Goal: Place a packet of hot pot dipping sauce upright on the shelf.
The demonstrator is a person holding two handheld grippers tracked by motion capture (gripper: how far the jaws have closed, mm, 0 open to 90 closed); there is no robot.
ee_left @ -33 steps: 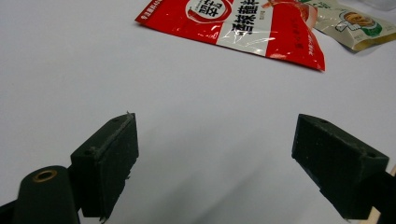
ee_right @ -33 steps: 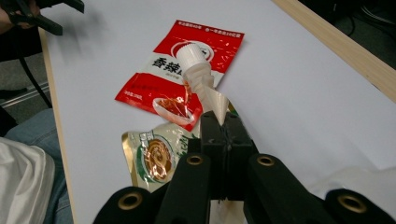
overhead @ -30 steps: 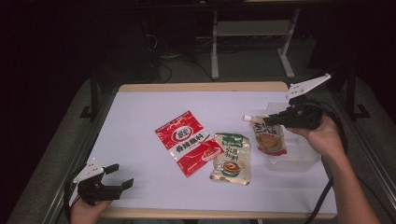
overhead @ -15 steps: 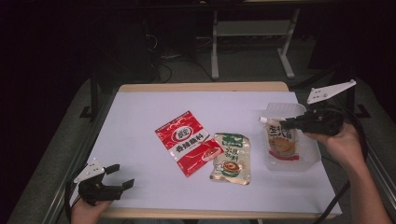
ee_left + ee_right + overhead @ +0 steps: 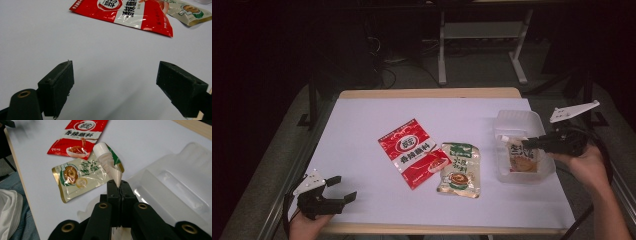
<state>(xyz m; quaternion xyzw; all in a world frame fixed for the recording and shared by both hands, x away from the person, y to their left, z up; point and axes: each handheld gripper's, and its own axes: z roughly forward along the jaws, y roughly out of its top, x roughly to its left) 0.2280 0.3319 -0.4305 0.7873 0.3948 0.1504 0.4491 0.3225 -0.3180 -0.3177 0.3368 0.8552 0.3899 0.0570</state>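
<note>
White tabletop (image 5: 362,125) w/ three sauce packets and a clear plastic tray (image 5: 517,122) at its right side. The step in hand looks like packing packets into that tray, one at a time. The red packet (image 5: 412,152) lies mid-table, and the green-and-cream packet (image 5: 459,170) sits just beside it, their edges touching or overlapping, hard to say from above.

The right gripper (image 5: 532,144) has its fingers shut tight on the edge of the spouted pouch (image 5: 522,157), which lies down in the tray; in the right gripper view the pouch's white spout (image 5: 101,147) sticks up past the clamped fingertips. Probably the pouch rests on the tray floor, but the view's dim there, so I can't be sure.

The left gripper (image 5: 337,192) waits at the near left corner, fingers wide apart, nothing between them, only bare tabletop ahead and the red packet farther off.

Next move, I'd judge: let the pouch go, pull the right gripper clear w/o dragging the light tray, then go for the green-and-cream packet, the nearest one.
</note>
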